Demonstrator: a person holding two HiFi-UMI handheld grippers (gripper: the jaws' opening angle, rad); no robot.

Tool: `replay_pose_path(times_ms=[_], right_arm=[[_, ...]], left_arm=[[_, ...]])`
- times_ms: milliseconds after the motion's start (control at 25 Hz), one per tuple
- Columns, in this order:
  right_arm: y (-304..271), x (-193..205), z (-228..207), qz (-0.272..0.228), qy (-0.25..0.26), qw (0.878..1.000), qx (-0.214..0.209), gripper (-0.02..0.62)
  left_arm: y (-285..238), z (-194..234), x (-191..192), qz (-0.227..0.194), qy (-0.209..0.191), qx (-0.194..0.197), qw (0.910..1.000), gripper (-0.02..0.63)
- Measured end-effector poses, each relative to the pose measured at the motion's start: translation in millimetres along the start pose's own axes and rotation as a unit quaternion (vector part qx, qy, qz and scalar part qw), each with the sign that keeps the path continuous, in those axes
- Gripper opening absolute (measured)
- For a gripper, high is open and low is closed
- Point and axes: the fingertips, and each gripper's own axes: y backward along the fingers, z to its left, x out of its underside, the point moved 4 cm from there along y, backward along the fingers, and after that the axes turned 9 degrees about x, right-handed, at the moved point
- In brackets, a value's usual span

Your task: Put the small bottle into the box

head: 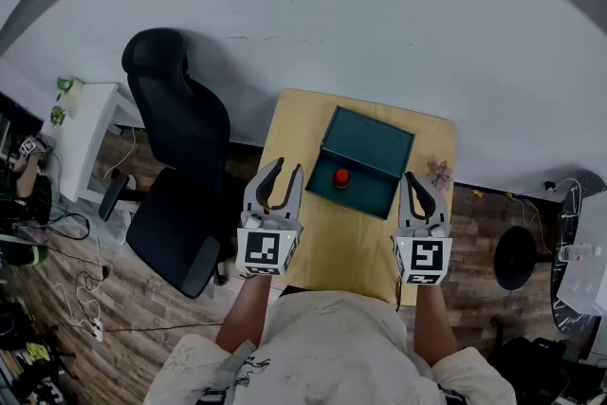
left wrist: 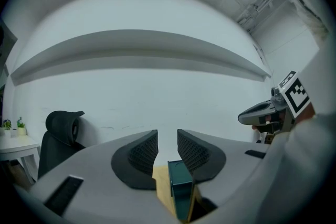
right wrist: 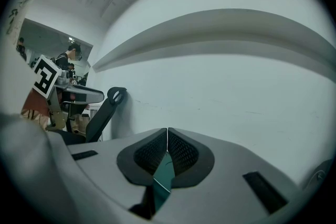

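Note:
A dark green box (head: 372, 143) stands open on the small wooden table (head: 294, 123), and a small red thing (head: 341, 176), which may be the small bottle, lies inside it. My left gripper (head: 287, 169) hovers at the box's left side with its jaws apart and nothing between them. In the left gripper view, the left gripper (left wrist: 167, 136) shows a clear gap, with the box's teal edge (left wrist: 181, 186) below it. My right gripper (head: 412, 177) is at the box's right side. In the right gripper view, the right gripper (right wrist: 167, 131) has its tips together above the box (right wrist: 164, 178).
A black office chair (head: 180, 175) stands close to the table's left side. Further left is a white side table (head: 90, 123) with small plants, and cables lie on the wood floor. A white wall runs behind the table. A black round base (head: 517, 256) sits at the right.

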Motion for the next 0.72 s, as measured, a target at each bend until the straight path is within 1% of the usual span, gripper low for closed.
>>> replay_pose_path(times_ms=[80, 120, 160, 200, 440, 720], right_arm=[[-0.6, -0.5, 0.7, -0.001, -0.001, 1.000, -0.001, 0.018], [-0.6, -0.9, 1.2, -0.001, -0.002, 1.000, -0.001, 0.018], [-0.4, -1.3, 1.5, -0.001, -0.002, 1.000, -0.001, 0.018], [-0.3, -1.8, 1.6, -0.001, -0.002, 1.000, 0.000, 0.018], [-0.4, -3.3, 1.4, -0.002, -0.008, 1.000, 0.000, 0.018], [-0.1, -4.8, 2.6, -0.002, -0.007, 1.000, 0.000, 0.018]], left_arm=[[0.5, 0.5, -0.3, -0.003, 0.000, -0.003, 1.0000, 0.081], [1.2, 0.8, -0.4, -0.004, -0.002, -0.005, 1.0000, 0.039], [1.8, 1.1, -0.3, -0.004, -0.004, -0.006, 1.0000, 0.014], [2.3, 1.3, 0.0, -0.003, -0.005, -0.007, 1.0000, 0.007], [3.1, 4.6, 5.0, 0.002, -0.004, -0.019, 0.9998, 0.006], [2.8, 5.1, 4.8, -0.002, -0.002, -0.015, 0.9999, 0.008]])
